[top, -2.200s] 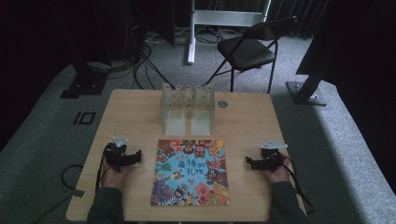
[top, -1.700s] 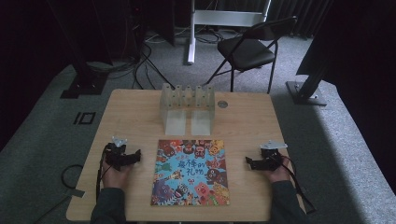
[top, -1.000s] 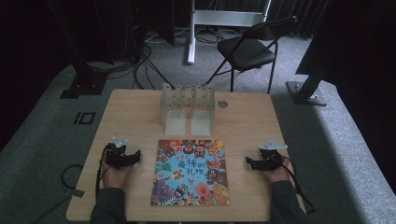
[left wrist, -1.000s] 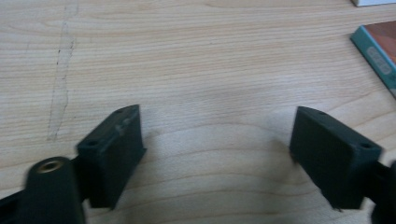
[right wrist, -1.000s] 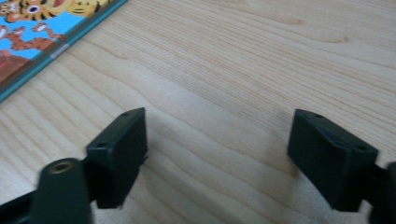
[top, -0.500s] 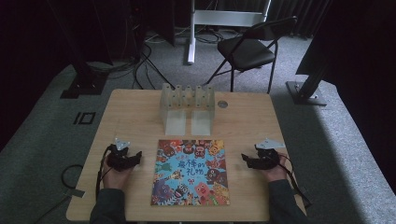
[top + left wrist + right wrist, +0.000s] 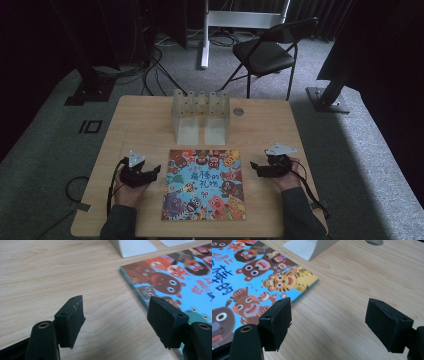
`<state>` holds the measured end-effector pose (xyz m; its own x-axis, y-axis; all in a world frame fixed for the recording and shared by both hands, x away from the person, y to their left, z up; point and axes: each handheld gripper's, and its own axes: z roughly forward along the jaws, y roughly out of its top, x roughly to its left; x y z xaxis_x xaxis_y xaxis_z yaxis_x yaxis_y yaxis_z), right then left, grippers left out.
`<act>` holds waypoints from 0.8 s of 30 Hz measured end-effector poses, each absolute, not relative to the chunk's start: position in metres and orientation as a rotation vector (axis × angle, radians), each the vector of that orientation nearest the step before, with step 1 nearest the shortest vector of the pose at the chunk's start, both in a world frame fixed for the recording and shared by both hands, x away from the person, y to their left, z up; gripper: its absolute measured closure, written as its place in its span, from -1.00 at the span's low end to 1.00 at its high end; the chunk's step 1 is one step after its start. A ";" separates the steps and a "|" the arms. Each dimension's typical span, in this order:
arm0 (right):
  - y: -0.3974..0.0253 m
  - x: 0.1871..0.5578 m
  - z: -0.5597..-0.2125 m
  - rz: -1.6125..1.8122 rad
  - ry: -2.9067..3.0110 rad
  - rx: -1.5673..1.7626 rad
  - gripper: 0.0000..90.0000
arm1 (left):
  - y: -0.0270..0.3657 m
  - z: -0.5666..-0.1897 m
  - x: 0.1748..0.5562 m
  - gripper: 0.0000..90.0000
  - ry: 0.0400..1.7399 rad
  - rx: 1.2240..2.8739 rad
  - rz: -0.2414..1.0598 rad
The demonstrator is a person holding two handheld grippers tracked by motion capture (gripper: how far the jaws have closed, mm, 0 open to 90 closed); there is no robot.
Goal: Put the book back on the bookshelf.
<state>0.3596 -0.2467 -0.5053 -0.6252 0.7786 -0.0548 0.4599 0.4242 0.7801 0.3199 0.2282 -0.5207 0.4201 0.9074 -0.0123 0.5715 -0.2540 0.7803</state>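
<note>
Colourful picture book (image 7: 204, 184) lies flat, long axis running away from the person, between the spread left gripper (image 7: 152, 172) and spread right gripper (image 7: 256, 167), touching neither.

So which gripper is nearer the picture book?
Left. The left gripper sits just off the picture book's left edge; the right gripper rests slightly farther off its right edge.

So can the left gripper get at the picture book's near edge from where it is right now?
Probably yes. The left gripper sits open beside the picture book on the table, with bare wood between its jaws and the book's edge.
</note>
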 end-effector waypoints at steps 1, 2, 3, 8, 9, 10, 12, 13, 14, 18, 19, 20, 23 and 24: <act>-0.245 0.361 -0.505 1.059 2.274 1.047 -0.54 | 0.226 -0.520 0.318 -0.34 1.240 1.950 0.592; -0.241 0.363 -0.503 1.066 2.281 1.037 -0.55 | 0.224 -0.519 0.316 -0.34 1.227 1.948 0.594; -0.241 0.363 -0.503 1.066 2.281 1.037 -0.55 | 0.222 -0.519 0.315 -0.34 1.221 1.950 0.593; -0.231 0.367 -0.500 1.077 2.292 1.008 -0.55 | 0.215 -0.521 0.307 -0.34 1.199 1.997 0.597; -0.229 0.368 -0.500 1.073 2.294 0.999 -0.55 | 0.214 -0.521 0.306 -0.33 1.199 2.005 0.599; -0.227 0.369 -0.500 1.072 2.296 0.995 -0.55 | 0.214 -0.523 0.305 -0.33 1.198 2.017 0.603; -0.224 0.370 -0.499 1.074 2.299 0.989 -0.55 | 0.213 -0.525 0.303 -0.33 1.200 2.034 0.600; -0.222 0.372 -0.499 1.078 2.300 0.982 -0.55 | 0.214 -0.526 0.303 -0.33 1.200 2.042 0.596; -0.222 0.372 -0.499 1.078 2.300 0.982 -0.55 | 0.214 -0.528 0.302 -0.33 1.207 2.045 0.592; -0.217 0.375 -0.498 1.097 2.303 0.979 -0.55 | 0.213 -0.533 0.300 -0.33 1.207 2.072 0.574; -0.215 0.376 -0.498 1.102 2.306 0.975 -0.55 | 0.212 -0.534 0.300 -0.33 1.204 2.080 0.575; -0.214 0.378 -0.499 1.105 2.309 0.970 -0.55 | 0.211 -0.536 0.299 -0.33 1.204 2.092 0.579; -0.208 0.381 -0.499 1.110 2.319 0.959 -0.57 | 0.208 -0.540 0.299 -0.33 1.190 2.134 0.587; -0.206 0.382 -0.499 1.112 2.323 0.957 -0.57 | 0.207 -0.541 0.299 -0.33 1.185 2.131 0.592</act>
<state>0.3817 -0.2062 -0.4992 -0.6901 0.7217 -0.0535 0.4109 0.4516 0.7919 0.2986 0.2074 -0.5408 0.4962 0.8643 0.0824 0.5853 -0.4032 0.7034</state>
